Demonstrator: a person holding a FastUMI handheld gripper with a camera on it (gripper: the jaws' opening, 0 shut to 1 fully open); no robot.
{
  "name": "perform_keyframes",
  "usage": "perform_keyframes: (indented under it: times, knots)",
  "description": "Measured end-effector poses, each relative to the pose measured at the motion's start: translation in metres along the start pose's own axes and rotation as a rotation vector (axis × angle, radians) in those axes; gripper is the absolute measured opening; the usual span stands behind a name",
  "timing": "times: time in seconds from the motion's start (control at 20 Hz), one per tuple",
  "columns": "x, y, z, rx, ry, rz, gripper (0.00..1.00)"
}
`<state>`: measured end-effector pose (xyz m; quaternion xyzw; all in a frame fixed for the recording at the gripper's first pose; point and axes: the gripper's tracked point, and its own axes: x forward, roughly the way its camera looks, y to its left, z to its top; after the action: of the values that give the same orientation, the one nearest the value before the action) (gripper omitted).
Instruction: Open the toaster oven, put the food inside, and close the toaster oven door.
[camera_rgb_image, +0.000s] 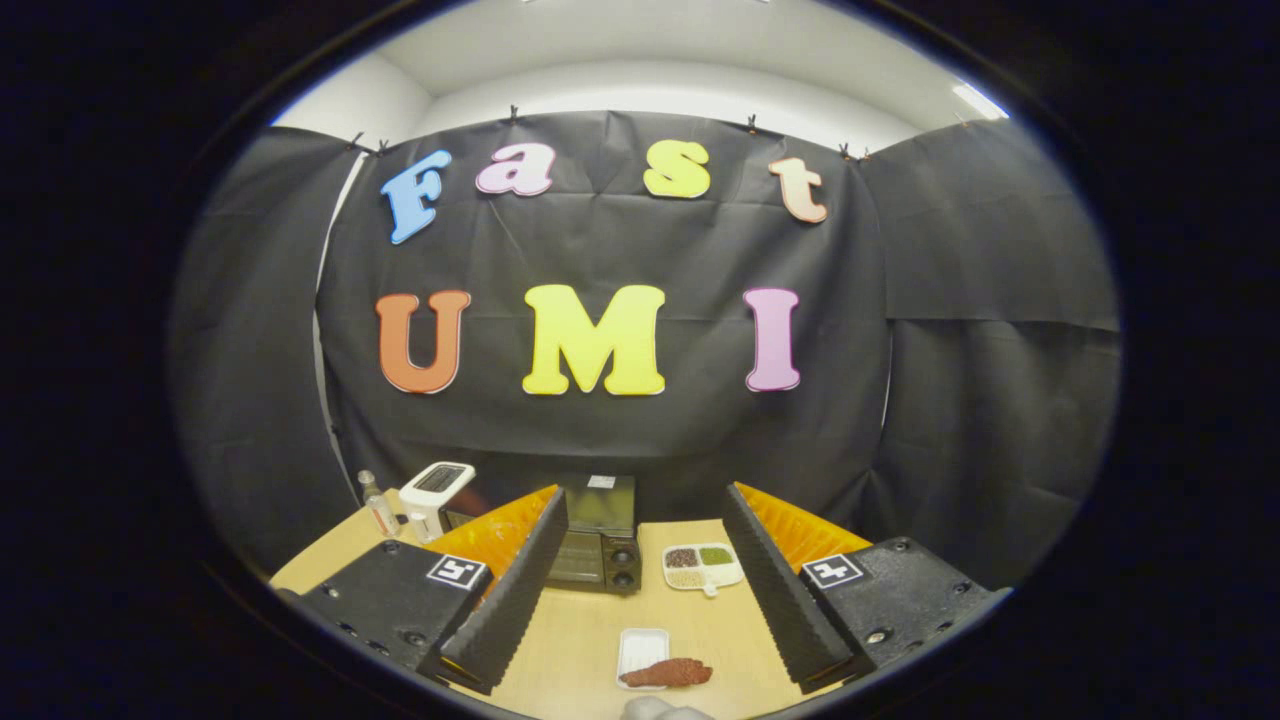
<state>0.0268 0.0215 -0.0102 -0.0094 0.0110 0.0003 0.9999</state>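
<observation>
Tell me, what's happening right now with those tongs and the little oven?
Tongs open, holding nothing. Toaster oven beyond the fingers, door shut. Food on white tray, between fingers. Path clear.

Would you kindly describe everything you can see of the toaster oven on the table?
The toaster oven is a small dark box, seemingly metal, with a glass-fronted door that is shut. Two round knobs sit one above the other at the door's right. A pale sticker lies on its flat top. It stands upright at the far end of the wooden table, against the black cloth wall, beyond the open gripper, whose jaws stand wide apart and touch nothing. A white toaster stands to its left, a divided dish to its right.
</observation>
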Motion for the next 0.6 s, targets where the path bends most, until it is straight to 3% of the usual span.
perform_keyframes:
  times: [0.25,0.6]
  knots:
    - [0.041,0.035,-0.014,0.014,0.019,0.006,1.0]
    - [0.143,0.112,-0.072,0.057,0.13,-0.012,1.0]
